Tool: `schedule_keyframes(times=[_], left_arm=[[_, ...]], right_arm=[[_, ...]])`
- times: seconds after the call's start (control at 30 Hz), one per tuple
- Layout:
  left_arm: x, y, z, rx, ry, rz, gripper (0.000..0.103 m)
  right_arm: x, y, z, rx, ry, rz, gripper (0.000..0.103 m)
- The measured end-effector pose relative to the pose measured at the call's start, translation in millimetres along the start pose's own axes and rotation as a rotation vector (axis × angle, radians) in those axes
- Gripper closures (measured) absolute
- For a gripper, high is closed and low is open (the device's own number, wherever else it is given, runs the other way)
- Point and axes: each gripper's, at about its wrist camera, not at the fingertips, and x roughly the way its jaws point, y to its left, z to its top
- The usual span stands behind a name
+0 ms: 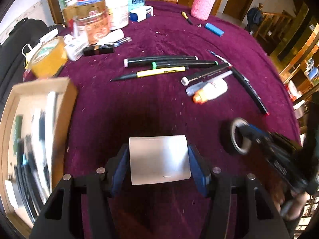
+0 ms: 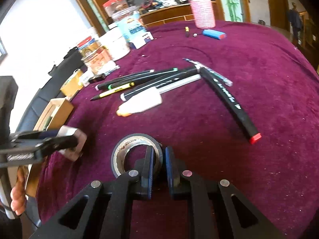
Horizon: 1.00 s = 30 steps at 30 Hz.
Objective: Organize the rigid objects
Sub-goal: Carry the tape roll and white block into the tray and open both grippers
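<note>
A smooth, silvery metal block [image 1: 159,159], squarish with a dull sheen, sits clamped between the blue-padded fingers of the left gripper [image 1: 158,166], just beside the shallow cardboard box [image 1: 69,91]. On the far side of the block from the box, the right gripper [image 2: 158,167] has its fingers pinched on the wall of a roll of black tape [image 2: 119,153] with a pale cardboard core. Beyond the block, slim black markers [image 1: 169,61] and a yellow pen [image 1: 161,72] lie on the plush maroon cloth covering the surface [image 1: 179,35].
</note>
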Motion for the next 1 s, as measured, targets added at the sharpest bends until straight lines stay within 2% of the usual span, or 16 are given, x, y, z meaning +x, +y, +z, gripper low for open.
schedule_keyframes(times=[0.13,0.23,0.3,0.5,0.77,1.0], left_arm=[[-30,20,-22,-0.04,-0.037,-0.033,0.046],[-53,42,-36,-0.079,-0.068,-0.04,0.046],[-68,59,-45,-0.1,-0.092,-0.034,0.045],[-104,111,-69,-0.156,-0.169,0.055,0.045],[-116,195,-83,-0.29,-0.209,0.135,0.045],[-102,235,-79,-0.319,-0.191,0.123,0.045]], right_arm=[[1,10,-5,-0.003,0.018,0.007,0.091],[-7,37,-12,-0.021,0.038,0.03,0.091],[-20,71,-17,-0.06,0.028,0.067,0.091],[-27,163,-21,-0.171,0.029,0.141,0.09],[8,258,0,-0.293,0.08,0.168,0.09],[54,290,13,-0.303,0.142,0.161,0.09]])
